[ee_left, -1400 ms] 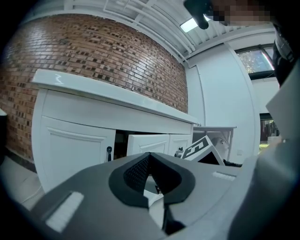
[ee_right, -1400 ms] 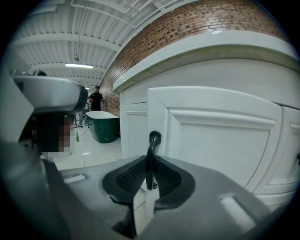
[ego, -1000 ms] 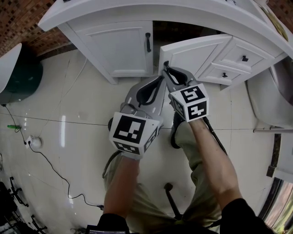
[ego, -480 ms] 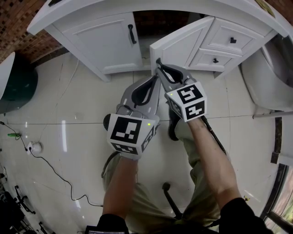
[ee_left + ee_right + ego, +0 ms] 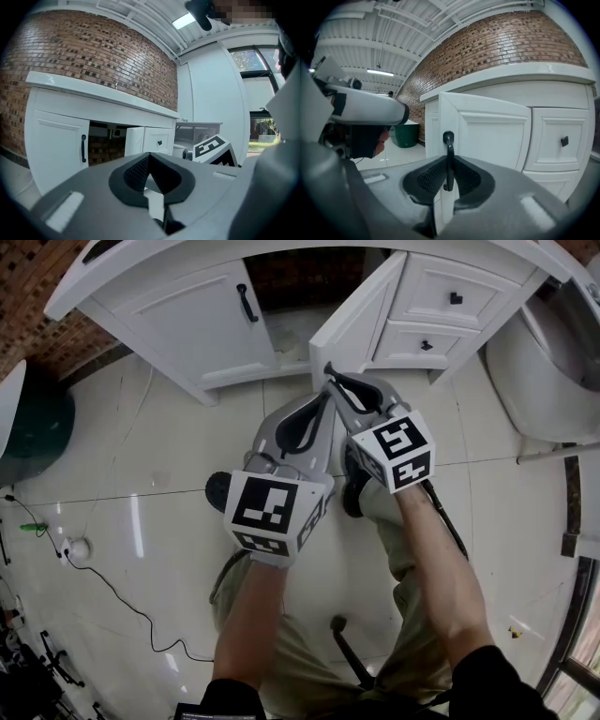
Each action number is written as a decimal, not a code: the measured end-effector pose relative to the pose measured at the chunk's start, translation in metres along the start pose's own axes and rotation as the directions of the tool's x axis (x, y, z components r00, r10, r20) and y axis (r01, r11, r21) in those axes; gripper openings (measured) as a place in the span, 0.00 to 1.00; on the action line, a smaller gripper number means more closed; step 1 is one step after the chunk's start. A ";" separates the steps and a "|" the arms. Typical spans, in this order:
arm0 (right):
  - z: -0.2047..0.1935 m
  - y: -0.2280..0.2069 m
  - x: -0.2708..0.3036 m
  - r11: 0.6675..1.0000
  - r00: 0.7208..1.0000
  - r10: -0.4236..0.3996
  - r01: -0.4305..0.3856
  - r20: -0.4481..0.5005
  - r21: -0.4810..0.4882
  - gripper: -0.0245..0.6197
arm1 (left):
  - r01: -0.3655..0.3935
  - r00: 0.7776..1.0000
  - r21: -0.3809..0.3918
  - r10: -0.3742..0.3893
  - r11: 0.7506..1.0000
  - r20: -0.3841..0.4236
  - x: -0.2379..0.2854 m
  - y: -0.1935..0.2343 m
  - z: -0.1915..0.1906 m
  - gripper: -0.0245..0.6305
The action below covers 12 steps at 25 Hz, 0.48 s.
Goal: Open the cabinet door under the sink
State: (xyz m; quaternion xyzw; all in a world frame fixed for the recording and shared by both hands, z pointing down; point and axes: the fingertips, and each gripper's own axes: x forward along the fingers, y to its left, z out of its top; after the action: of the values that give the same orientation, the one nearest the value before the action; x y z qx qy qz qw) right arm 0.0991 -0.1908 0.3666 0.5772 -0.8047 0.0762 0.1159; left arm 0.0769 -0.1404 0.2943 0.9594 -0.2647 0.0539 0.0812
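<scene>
The white vanity (image 5: 122, 268) has two doors under the sink. Its left door (image 5: 187, 324), with a black bar handle (image 5: 246, 301), is closed. The right door (image 5: 356, 320) stands swung out toward me, and the dark opening (image 5: 300, 277) shows between them. My right gripper (image 5: 328, 373) is shut on that door's black handle (image 5: 448, 154), which runs upright between the jaws (image 5: 449, 180). My left gripper (image 5: 322, 404) hangs just left of the right one, shut with nothing in it (image 5: 149, 176); past it the left gripper view shows the open door (image 5: 135, 140).
Two drawers (image 5: 441, 301) with black knobs sit right of the open door. A white toilet (image 5: 534, 362) stands at the right, a green bin (image 5: 37, 418) at the left. A black cable (image 5: 103, 577) trails over the glossy tile floor. The person's legs and shoes (image 5: 356, 493) are below the grippers.
The right door has swung farther out from the vanity with my right gripper on its handle, widening the dark opening. The left gripper stayed beside it, still shut.
</scene>
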 end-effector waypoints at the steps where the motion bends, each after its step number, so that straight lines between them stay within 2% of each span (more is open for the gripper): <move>1: -0.002 -0.001 -0.004 1.000 1.000 0.002 -0.002 0.000 -0.002 0.08 | 0.006 1.000 0.003 -0.006 1.000 0.000 0.001 -0.005 0.000 0.06; 12: -0.019 -0.029 -0.061 1.000 1.000 0.004 -0.004 0.031 -0.009 0.08 | 0.090 0.996 0.029 -0.090 0.996 -0.007 0.031 -0.073 0.000 0.06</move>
State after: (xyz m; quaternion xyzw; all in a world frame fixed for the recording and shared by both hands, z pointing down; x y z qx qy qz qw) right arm 0.1478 -0.1394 0.3679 0.5762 -0.8079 0.0638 0.1062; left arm 0.1411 -0.0942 0.2901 0.9712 -0.2203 0.0568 0.0705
